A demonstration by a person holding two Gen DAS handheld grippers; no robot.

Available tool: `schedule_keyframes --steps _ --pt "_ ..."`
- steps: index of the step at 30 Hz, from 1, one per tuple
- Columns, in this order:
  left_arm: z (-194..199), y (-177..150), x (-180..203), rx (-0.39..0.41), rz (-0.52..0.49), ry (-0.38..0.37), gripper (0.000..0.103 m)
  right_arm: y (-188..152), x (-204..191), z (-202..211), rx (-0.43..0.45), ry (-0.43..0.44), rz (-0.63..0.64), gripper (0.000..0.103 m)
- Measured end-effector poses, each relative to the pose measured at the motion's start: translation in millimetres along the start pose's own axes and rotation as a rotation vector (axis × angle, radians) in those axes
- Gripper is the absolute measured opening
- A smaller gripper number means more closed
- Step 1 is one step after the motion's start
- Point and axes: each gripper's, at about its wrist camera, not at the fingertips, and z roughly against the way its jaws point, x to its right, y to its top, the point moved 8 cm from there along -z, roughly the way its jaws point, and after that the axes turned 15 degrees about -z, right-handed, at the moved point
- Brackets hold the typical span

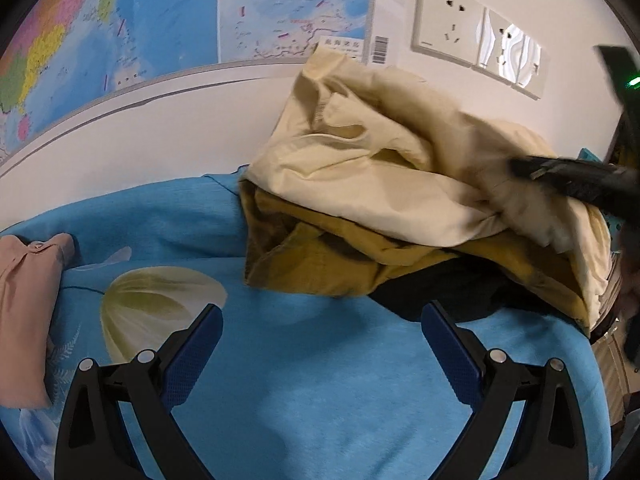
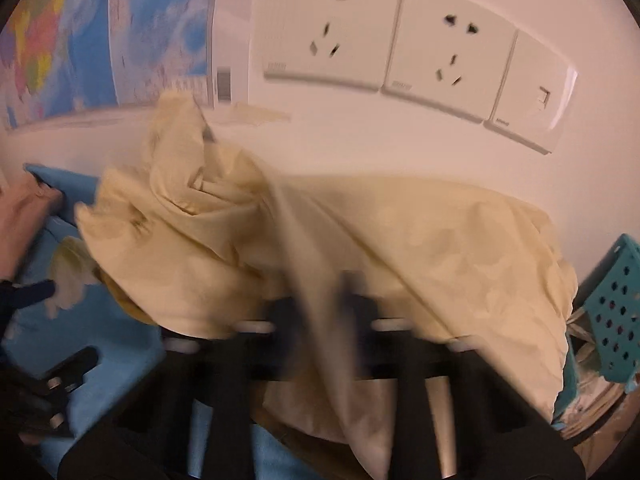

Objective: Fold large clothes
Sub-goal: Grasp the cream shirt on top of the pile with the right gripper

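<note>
Pale cream garment point(image 1: 360, 168), crumpled and bunched, draped over a mustard-yellow garment point(image 1: 320, 260) and a dark one point(image 1: 440, 288) in a heap. Piled toward 2 o'clock in the left wrist view. One fold pulled taut toward 6 o'clock in the right wrist view point(image 2: 320, 240).

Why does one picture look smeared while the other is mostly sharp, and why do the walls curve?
Right wrist view: motion blur smears the cream garment and the right gripper shut on it. Left wrist view: mostly crisp, the open left gripper sharp, blur only near the right edge; glare on one wall socket. Both views: fisheye lenses bend straight lines.
</note>
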Motion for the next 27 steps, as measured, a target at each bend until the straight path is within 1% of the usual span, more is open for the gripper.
schedule_keyframes --steps 1,2,3,4,5,6,7,8,9,11,12,13,14,15,16,17,18,19,20,21,22,23,24,25,26,27 --pt "-1 0 -1 -0.001 0.0 0.002 0.096 4 5 8 0.006 0.019 -0.018 0.006" --pt "-4 0 -2 -0.003 -0.001 0.005 0.096 10 12 19 0.03 0.018 -0.026 0.006" --pt "-6 0 -4 -0.005 -0.001 0.006 0.096 16 21 29 0.064 -0.003 -0.028 0.006" --pt "-8 1 -5 -0.007 0.0 0.007 0.096 19 28 33 0.075 -0.015 -0.038 0.006" --pt "-10 1 -6 -0.009 -0.001 0.008 0.096 22 39 36 0.073 -0.019 -0.078 0.009" --pt "-12 2 -7 -0.009 0.0 0.009 0.096 23 46 35 0.064 -0.025 -0.108 0.023" --pt "-14 2 -8 -0.01 0.002 0.008 0.096 21 51 35 0.048 -0.033 -0.117 0.029" --pt "-15 2 -9 -0.009 0.004 0.004 0.096 16 47 37 0.046 -0.035 -0.093 0.041" --pt "-17 2 -9 -0.007 0.005 0.0 0.096 11 43 42 0.054 -0.033 -0.061 0.056" --pt "-20 2 -9 -0.012 0.0 0.0 0.096 -3 25 56 0.108 -0.028 0.027 0.065" --pt "-22 2 -10 -0.014 -0.001 0.002 0.096 -12 15 59 0.117 -0.025 0.078 0.073" --pt "-25 1 -10 -0.019 0.001 -0.002 0.096 -18 6 56 0.111 -0.034 0.129 0.079" --pt "-26 1 -9 -0.026 0.002 -0.006 0.096 -25 -1 51 0.116 -0.08 0.194 0.08" --pt "-28 0 -8 -0.031 0.003 -0.009 0.096 -32 -6 42 0.128 -0.134 0.258 0.076" --pt "-31 -1 -10 -0.032 0.001 -0.009 0.096 -36 -8 32 0.112 -0.152 0.295 0.074" --pt "-31 -2 -10 -0.033 -0.003 -0.008 0.096 -38 -10 23 0.096 -0.167 0.319 0.074" --pt "-31 -2 -10 -0.031 -0.006 -0.003 0.096 -37 -10 14 0.101 -0.208 0.341 0.079" --pt "-32 -2 -12 -0.033 -0.006 -0.003 0.096 -34 -2 0 0.119 -0.31 0.368 0.082" --pt "-31 -2 -12 -0.034 -0.004 -0.005 0.096 -32 2 -9 0.114 -0.333 0.356 0.078" --pt "-31 -2 -13 -0.034 -0.002 -0.005 0.096 -30 7 -14 0.105 -0.322 0.33 0.05" --pt "-31 -1 -14 -0.034 -0.004 -0.001 0.096 -26 15 -18 0.084 -0.286 0.28 0.04" --pt "-30 -1 -16 -0.033 -0.006 0.001 0.096 -21 21 -14 0.073 -0.251 0.227 0.023" --pt "-31 0 -18 -0.028 -0.01 0.001 0.096 -14 27 -3 0.085 -0.217 0.18 0.016" --pt "-28 2 -16 -0.025 -0.014 -0.004 0.096 -8 31 11 0.111 -0.203 0.161 0.015" --pt "-28 3 -16 -0.017 -0.016 -0.014 0.096 3 37 32 0.158 -0.19 0.133 0.014" --pt "-28 7 -15 -0.003 -0.02 -0.033 0.096 10 42 47 0.179 -0.171 0.108 0.013"
